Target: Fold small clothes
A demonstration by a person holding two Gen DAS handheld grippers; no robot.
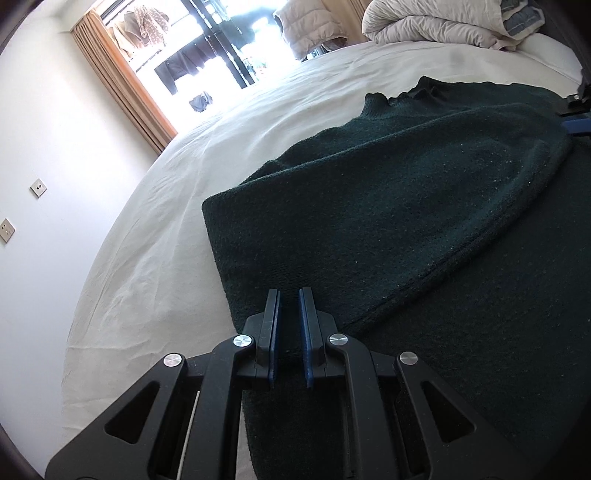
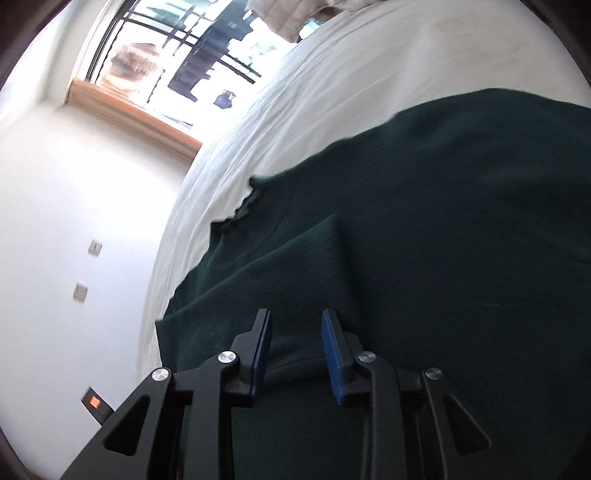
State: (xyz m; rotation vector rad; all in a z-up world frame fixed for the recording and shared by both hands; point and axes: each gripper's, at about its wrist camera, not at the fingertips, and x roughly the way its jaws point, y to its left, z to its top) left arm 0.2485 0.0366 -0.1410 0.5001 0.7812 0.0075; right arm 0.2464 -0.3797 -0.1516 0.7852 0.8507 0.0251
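My left gripper (image 1: pixel 290 295) pinches the green sweater (image 1: pixel 388 206) on the bed (image 1: pixel 155 258); my right gripper (image 2: pixel 295 317) stands part open over it, gripping nothing.

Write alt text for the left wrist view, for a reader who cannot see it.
A dark green knit sweater lies on a white bedsheet with one side folded over its body, and the left gripper is pinched shut on its ribbed edge. Behind it are a rumpled duvet, a bright window with a tan curtain, and a white wall.
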